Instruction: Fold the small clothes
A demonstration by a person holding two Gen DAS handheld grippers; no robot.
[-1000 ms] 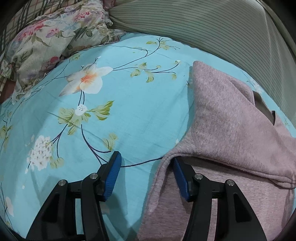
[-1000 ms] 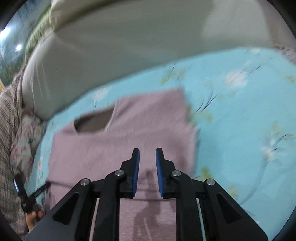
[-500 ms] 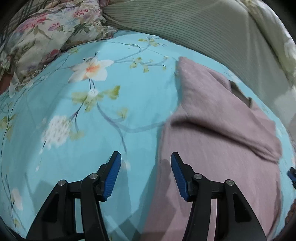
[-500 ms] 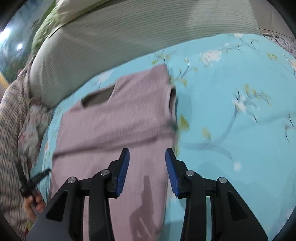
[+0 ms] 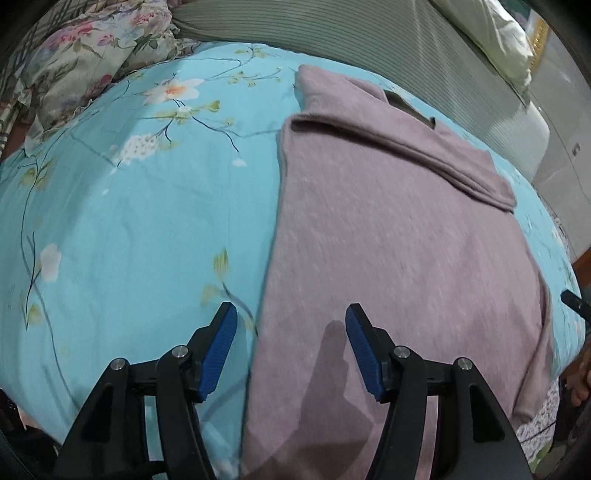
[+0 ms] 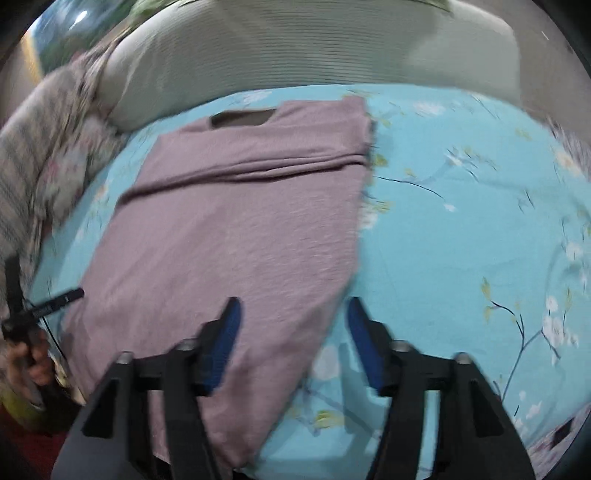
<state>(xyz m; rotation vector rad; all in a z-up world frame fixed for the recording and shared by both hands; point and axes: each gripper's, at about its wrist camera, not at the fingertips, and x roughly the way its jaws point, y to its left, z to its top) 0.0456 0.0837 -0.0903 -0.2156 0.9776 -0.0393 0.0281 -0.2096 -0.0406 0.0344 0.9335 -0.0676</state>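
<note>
Both our tools, left tool [image 5: 290,349] and right tool [image 6: 291,341], gaping, empty. Mauve top [image 5: 388,240] flat on bed [image 5: 129,221], sleeves folded in. Soft, limp, light; we'd pinch hem corners.

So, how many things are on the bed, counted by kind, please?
Mauve garment: 1
Floral pillow: 1
Striped bolster: 1
Hand-held gripper: 2, left and right
Total: 5
</note>
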